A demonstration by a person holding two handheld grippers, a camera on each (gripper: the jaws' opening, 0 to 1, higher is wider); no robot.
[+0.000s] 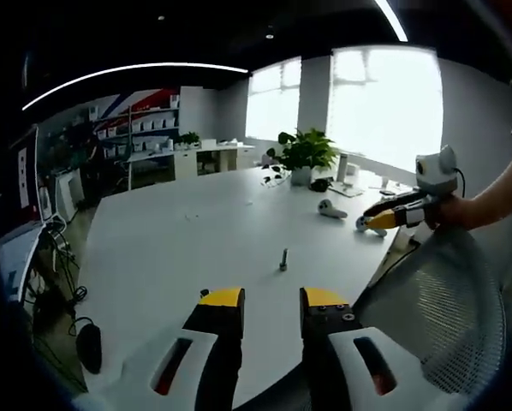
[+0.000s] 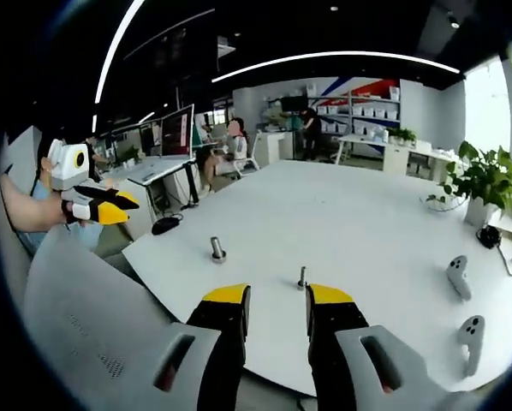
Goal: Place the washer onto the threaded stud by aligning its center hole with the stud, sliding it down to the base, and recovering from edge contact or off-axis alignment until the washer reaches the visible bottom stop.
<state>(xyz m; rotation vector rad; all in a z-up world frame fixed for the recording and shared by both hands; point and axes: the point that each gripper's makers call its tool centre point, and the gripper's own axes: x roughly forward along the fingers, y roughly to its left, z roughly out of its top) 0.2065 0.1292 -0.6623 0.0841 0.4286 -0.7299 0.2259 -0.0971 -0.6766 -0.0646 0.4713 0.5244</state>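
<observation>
nearest in the left gripper view: left gripper [image 1: 271, 300], yellow-tipped black jaws parted with a clear gap, nothing between them, held over the near edge of the white table [image 1: 179, 240]. just beyond the tips, a small threaded stud [image 1: 283, 259] upright on the tabletop, alone. off to the right in that view, right gripper [image 1: 383, 219] in a person's hand [image 1: 449, 210], jaws looking close together, too small to tell whether anything is held. grey mesh chair back [image 1: 449, 308] low on the right. farther along the table, two white controllers [image 1: 331, 208] and a potted plant [image 1: 305, 154] before bright windows.

in the right gripper view: right gripper [image 2: 277, 300] with jaws apart and empty, above the table edge. threaded stud [image 2: 302, 277] standing just past the tips, near the right jaw. a second, stubbier metal post with a wide base [image 2: 217, 250] to its left, apart from the stud. washer not made out in either view; cannot tell where. left gripper [image 2: 110, 205] at the far left, held in a hand. two white controllers [image 2: 458, 276] on the right of the table.
</observation>
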